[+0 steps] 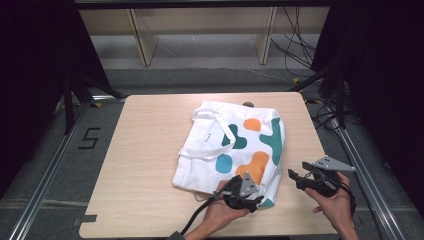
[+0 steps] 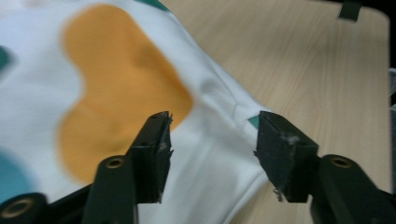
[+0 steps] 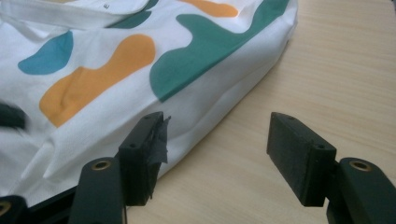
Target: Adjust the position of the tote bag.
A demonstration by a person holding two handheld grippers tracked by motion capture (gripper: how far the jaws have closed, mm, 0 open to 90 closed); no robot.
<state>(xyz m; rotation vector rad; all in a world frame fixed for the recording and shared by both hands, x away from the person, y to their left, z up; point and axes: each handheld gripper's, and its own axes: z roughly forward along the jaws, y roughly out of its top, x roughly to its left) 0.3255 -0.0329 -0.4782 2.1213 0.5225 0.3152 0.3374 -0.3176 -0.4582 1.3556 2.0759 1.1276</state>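
We hold both hands low at the near edge of the white tote bag (image 1: pixel 230 147), which lies flat mid-table (image 1: pixel 145 165). L gripper (image 1: pixel 243 192) hovers over its near corner, jaws open, empty. R gripper (image 1: pixel 305 177) just right of bag, jaws wide, empty.

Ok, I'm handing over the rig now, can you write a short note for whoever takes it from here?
Left tool: open, over the near edge of the white tote bag, nothing held.
Right tool: open, over bare table just right of the bag, nothing held.
Bag: lying flat near mid-table, handles on top toward the far-left side, coloured print facing up.
Done: bag looks laid out, both tools free of it.
Left: probably smoothing or another fold; check what remains before regripping.
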